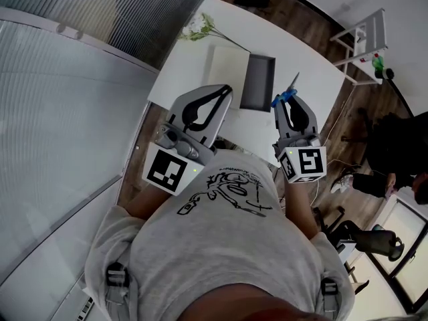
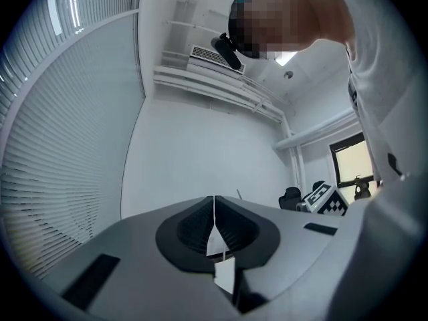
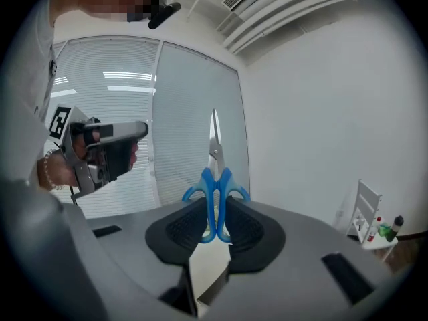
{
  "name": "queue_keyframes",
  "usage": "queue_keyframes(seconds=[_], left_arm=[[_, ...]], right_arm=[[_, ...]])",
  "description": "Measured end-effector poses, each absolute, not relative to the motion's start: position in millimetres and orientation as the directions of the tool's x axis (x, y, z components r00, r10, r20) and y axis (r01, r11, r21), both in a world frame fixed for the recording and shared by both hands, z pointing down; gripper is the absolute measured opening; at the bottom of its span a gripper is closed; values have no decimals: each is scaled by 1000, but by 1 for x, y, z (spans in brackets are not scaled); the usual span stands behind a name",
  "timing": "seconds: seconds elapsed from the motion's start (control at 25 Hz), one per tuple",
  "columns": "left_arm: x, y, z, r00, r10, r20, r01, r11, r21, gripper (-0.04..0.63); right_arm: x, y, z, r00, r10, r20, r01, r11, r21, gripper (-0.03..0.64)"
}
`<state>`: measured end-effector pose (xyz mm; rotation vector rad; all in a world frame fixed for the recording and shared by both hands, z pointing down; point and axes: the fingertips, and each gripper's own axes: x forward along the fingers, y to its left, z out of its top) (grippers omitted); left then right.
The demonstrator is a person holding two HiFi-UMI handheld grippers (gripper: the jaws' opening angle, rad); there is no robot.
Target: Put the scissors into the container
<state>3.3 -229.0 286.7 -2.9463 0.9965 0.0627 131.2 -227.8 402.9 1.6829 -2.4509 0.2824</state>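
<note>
Blue-handled scissors [image 3: 215, 191] stand with their steel blades pointing up, and my right gripper [image 3: 215, 209] is shut on the handles. In the head view the scissors [image 1: 287, 93] stick out of the right gripper [image 1: 289, 104], held in the air close to my chest, right of the dark grey container [image 1: 257, 82] on the white table [image 1: 301, 65]. My left gripper [image 1: 225, 93] is raised near the table's front edge. Its jaws are pressed together with nothing between them [image 2: 214, 204], and it points up at a wall.
A pale flat board [image 1: 227, 69] lies just left of the container. White flowers [image 1: 196, 27] rest at the table's far left corner. A white rack [image 1: 364, 42] stands on the wooden floor to the right. Window blinds [image 1: 60, 105] run along the left.
</note>
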Motion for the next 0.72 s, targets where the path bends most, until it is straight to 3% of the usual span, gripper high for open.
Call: queue_keyframes(seconds=[0.72], left_arm=[[-6, -237, 286, 786, -616, -60, -617, -787, -12, 21]], right_arm=[[143, -257, 554, -311, -810, 496, -950, 285, -130, 91]])
